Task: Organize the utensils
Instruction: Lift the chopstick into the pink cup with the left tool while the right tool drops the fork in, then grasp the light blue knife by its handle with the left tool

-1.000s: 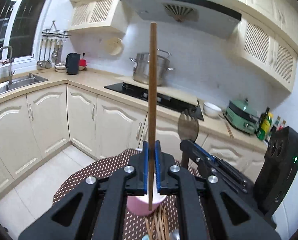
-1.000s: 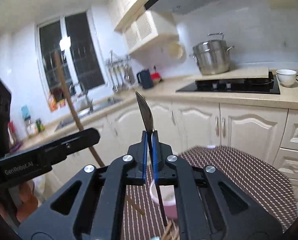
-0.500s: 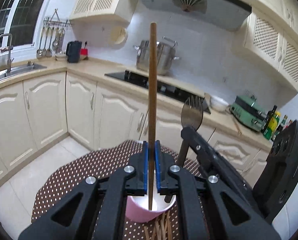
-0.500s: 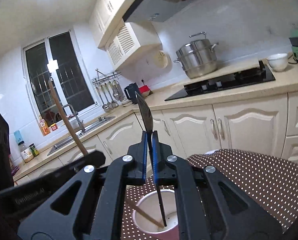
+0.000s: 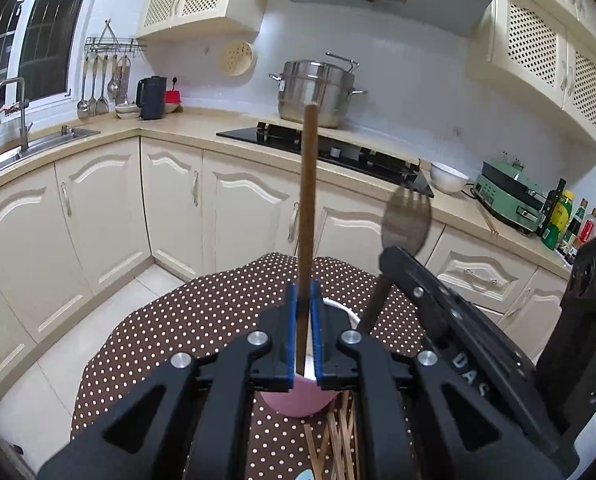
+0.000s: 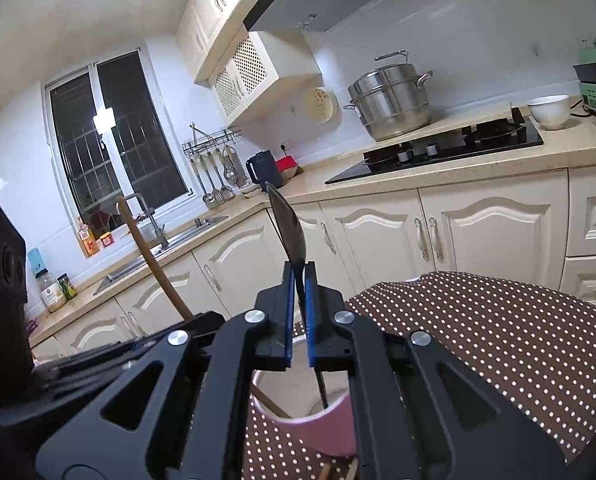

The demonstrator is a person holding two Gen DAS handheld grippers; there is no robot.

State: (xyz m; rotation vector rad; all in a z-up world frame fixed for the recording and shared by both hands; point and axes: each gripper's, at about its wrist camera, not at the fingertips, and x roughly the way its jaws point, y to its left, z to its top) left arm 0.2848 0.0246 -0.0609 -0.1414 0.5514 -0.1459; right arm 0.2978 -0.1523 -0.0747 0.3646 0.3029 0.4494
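Observation:
A pink cup with a white inside stands on the brown dotted tablecloth. My left gripper is shut on a brown wooden chopstick, held upright with its lower end in the cup. My right gripper is shut on a dark metal fork, upright, its handle end down inside the cup. The fork and the right gripper also show at the right of the left wrist view. The chopstick leans at the left of the right wrist view.
Several loose wooden chopsticks lie on the cloth just in front of the cup. Cream kitchen cabinets, a sink, a black hob and a steel pot line the counter beyond the table.
Both grippers have come down toward the cup. The chopstick end and the fork handle have sunk deeper into it, and the cup sits closer under the fingers.

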